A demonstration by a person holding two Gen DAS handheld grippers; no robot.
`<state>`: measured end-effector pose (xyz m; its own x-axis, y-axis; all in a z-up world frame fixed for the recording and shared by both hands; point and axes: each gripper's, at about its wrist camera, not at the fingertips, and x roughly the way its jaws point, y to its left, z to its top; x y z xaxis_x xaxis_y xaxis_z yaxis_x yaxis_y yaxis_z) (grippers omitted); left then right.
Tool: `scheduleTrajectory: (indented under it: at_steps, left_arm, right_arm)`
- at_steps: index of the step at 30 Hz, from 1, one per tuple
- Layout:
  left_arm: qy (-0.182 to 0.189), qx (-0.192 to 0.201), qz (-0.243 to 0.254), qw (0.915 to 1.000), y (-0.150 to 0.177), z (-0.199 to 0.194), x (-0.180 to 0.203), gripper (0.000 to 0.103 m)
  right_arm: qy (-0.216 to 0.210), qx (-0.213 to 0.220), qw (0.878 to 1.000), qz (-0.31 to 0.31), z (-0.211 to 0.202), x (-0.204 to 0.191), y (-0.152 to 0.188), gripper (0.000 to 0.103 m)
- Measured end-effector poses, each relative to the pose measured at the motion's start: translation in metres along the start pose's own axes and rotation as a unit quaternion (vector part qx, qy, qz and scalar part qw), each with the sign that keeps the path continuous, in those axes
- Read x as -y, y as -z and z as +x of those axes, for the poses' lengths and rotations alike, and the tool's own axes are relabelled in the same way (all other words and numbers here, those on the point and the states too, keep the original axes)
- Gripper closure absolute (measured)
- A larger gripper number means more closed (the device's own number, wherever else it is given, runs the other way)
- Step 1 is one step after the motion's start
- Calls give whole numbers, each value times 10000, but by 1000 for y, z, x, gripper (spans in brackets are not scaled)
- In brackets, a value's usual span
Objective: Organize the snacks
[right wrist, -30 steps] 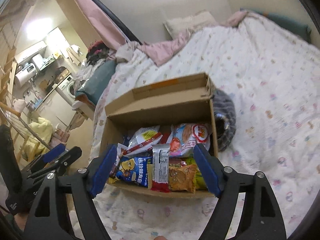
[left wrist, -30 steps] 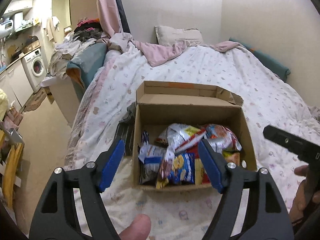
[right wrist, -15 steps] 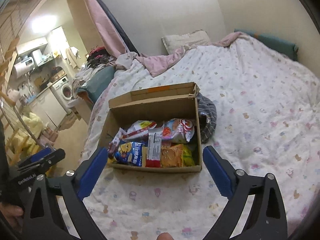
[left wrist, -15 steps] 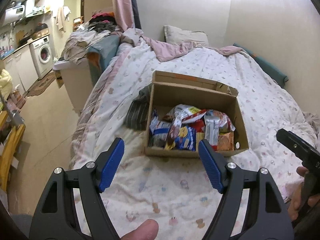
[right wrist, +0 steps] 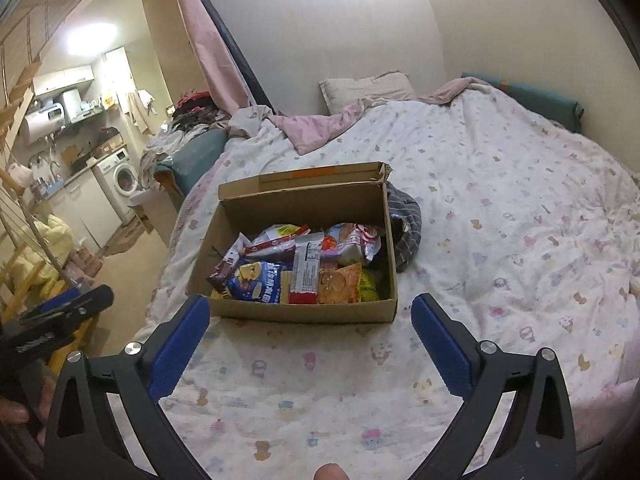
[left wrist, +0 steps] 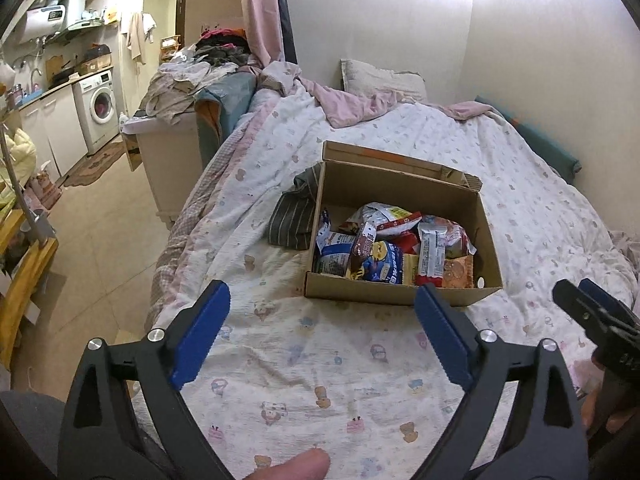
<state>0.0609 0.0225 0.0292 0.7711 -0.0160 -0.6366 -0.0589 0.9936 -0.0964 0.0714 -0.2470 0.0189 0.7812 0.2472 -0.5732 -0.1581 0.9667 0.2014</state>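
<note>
Your workspace is a bed (left wrist: 360,364) covered by a white quilt printed with small cartoon figures, with a pillow (left wrist: 382,80) at the far wall and a kitchen corner with a washing machine (left wrist: 100,110) off to the left. On the quilt sits an open cardboard box (left wrist: 400,298), its back flap standing up. Inside, the snacks (left wrist: 394,250) lie in a loose heap of crinkled packets: a blue bag with a yellow cartoon face (right wrist: 256,282), an orange packet (right wrist: 340,284), a tall red-and-white wrapper (right wrist: 306,274) and a silvery pouch (right wrist: 280,236) overlapping one another. A striped grey cloth (left wrist: 294,218) is bunched against the box's outer side. Your left gripper (left wrist: 322,340) hangs over the quilt short of the box, blue pads spread wide and holding nothing. Your right gripper (right wrist: 310,338) is likewise wide apart and holding nothing, near the box's front wall.
</note>
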Motion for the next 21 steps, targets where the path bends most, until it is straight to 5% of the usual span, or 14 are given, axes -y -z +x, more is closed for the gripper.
scheduleTrajectory:
  at_steps: [3,21]
  left_arm:
    - [-47,64,25,10000,1,0,1,0]
    - [-122,129,156,9997,3,0,8,0]
  right_arm:
    - [47,-41,10000,15,5,0,2,0]
    - [104,-52,9999,-96,9,-6,5,0]
